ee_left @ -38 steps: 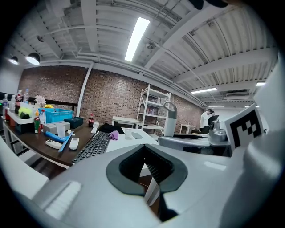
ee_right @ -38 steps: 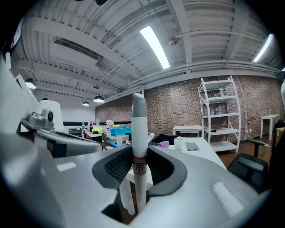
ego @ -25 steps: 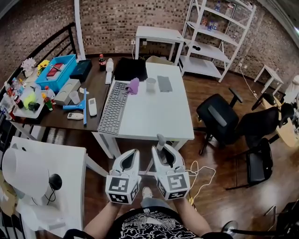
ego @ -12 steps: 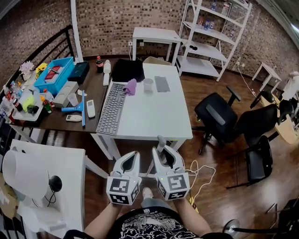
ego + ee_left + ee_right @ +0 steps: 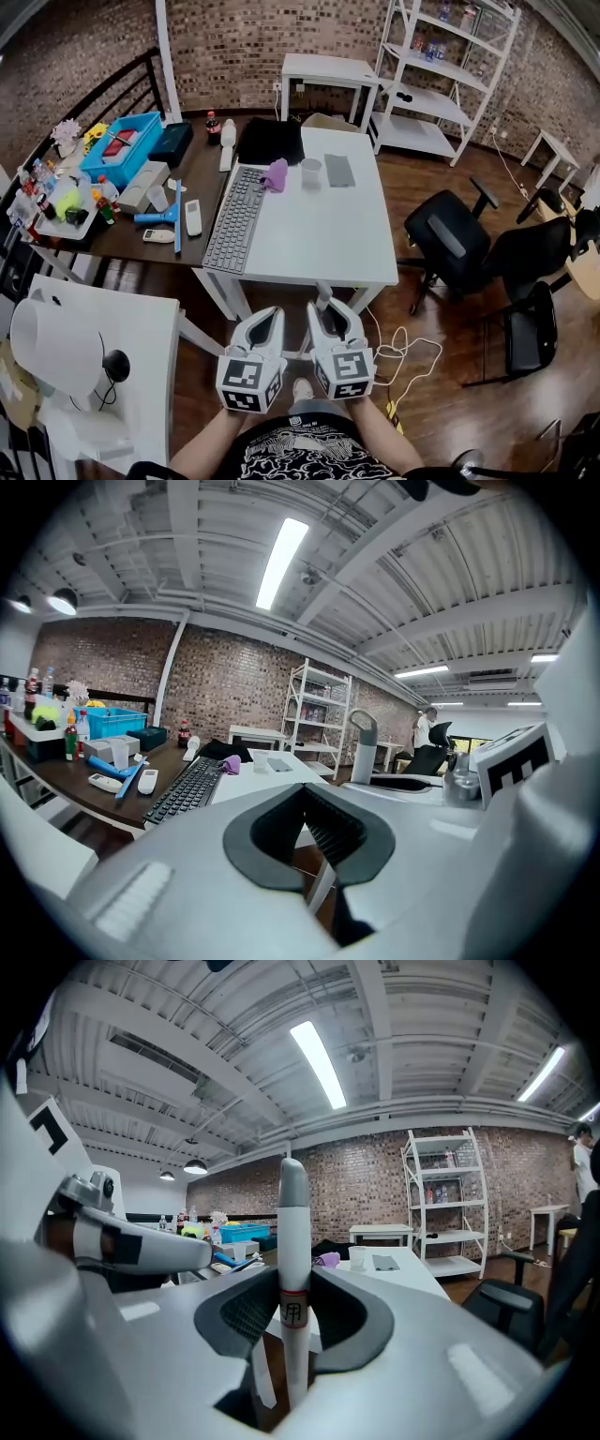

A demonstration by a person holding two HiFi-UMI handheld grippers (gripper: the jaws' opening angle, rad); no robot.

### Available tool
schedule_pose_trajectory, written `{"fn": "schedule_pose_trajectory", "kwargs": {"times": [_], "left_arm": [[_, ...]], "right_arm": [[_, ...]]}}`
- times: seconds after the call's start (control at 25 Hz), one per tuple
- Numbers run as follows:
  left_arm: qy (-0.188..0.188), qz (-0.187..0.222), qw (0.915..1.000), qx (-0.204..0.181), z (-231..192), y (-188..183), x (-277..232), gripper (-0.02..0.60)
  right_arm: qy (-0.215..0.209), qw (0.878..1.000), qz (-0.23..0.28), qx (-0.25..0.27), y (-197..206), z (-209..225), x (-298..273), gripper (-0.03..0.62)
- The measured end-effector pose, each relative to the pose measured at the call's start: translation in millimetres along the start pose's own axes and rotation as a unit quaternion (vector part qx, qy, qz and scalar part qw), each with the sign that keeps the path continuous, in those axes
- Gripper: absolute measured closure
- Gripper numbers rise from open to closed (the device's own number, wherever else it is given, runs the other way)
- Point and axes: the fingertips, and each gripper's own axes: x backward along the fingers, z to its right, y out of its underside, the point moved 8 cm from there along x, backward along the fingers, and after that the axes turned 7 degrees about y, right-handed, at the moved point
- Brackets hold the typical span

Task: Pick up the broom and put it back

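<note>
The broom shows only as its handle (image 5: 322, 302), a white pole with a grey top, standing upright between the jaws of my right gripper (image 5: 330, 323). In the right gripper view the handle (image 5: 292, 1269) fills the gap and both pads press on it, so the gripper (image 5: 292, 1283) is shut on it. The broom's head is hidden below. Just to the left, my left gripper (image 5: 262, 328) is held side by side with the right one. Its jaws (image 5: 305, 794) meet with nothing between them. The handle's grey top (image 5: 362, 747) rises at its right.
Just ahead stands a white table (image 5: 309, 253) carrying a keyboard (image 5: 232, 220), a purple cloth and a cup. A dark, cluttered table (image 5: 122, 234) lies to the left. Black office chairs (image 5: 450, 239) and loose cables (image 5: 398, 352) on the wooden floor are at the right.
My right gripper has come down a little with the broom handle in it. The left gripper has stayed beside it. The view has shifted slightly.
</note>
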Motion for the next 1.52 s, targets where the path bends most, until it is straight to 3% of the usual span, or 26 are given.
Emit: {"fn": "schedule_pose_trajectory", "kwargs": {"times": [1.12,1.52], "left_arm": [[-0.064,-0.027,0.9975,0.011,-38,14,-30,0.577],[-0.063,-0.035,0.9974,0.006,-40,13,-44,0.577]], "right_arm": [[-0.053,0.994,-0.1,0.002,87,7,-98,0.497],[-0.056,0.994,-0.092,0.014,87,13,-129,0.497]]}}
